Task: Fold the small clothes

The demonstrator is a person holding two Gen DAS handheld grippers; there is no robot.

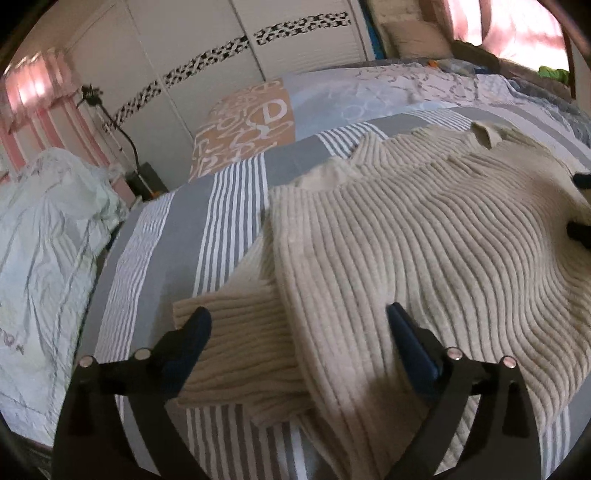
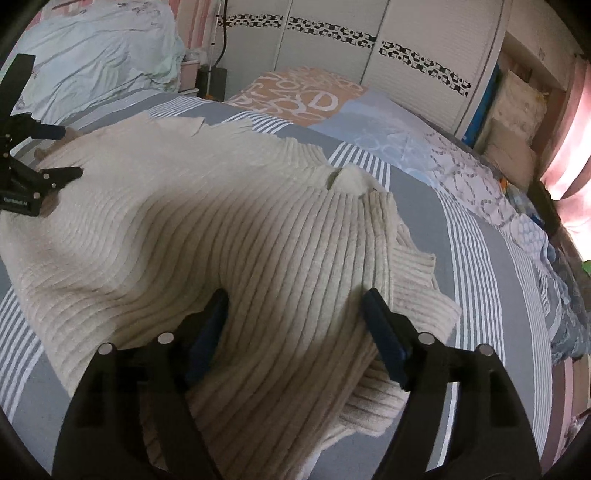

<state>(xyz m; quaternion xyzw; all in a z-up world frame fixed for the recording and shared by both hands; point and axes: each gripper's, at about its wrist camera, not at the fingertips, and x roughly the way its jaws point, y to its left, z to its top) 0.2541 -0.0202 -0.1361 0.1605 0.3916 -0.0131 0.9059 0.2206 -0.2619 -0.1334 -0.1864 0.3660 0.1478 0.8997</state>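
A cream ribbed sweater (image 1: 424, 236) lies spread across the striped grey and white bedcover (image 1: 177, 236) of a bed, its ribs running in wavy lines and its collar (image 2: 349, 181) pointing toward the far side, where an orange pillow with white letters (image 2: 306, 98) rests near the white wardrobe doors (image 2: 406, 33). The left tongs (image 1: 299, 314) hang spread wide just above the near left part of the garment, one finger over the ribbed cuff of a sleeve (image 1: 236, 339) that lies flat on the cover beside the sweater's body, the other finger over the body itself; nothing is held between them. The right tongs (image 2: 295, 301) are likewise parted, their fingers set over the sweater's right side close to the other sleeve (image 2: 417, 284), which bunches at the edge of the body; whether the tips touch the knit cannot be told, and no fabric is pinched. From the right wrist view the left tool shows at the far left edge over the sweater. A rumpled pale green quilt (image 1: 48, 236) lies heaped to the left of the bed.
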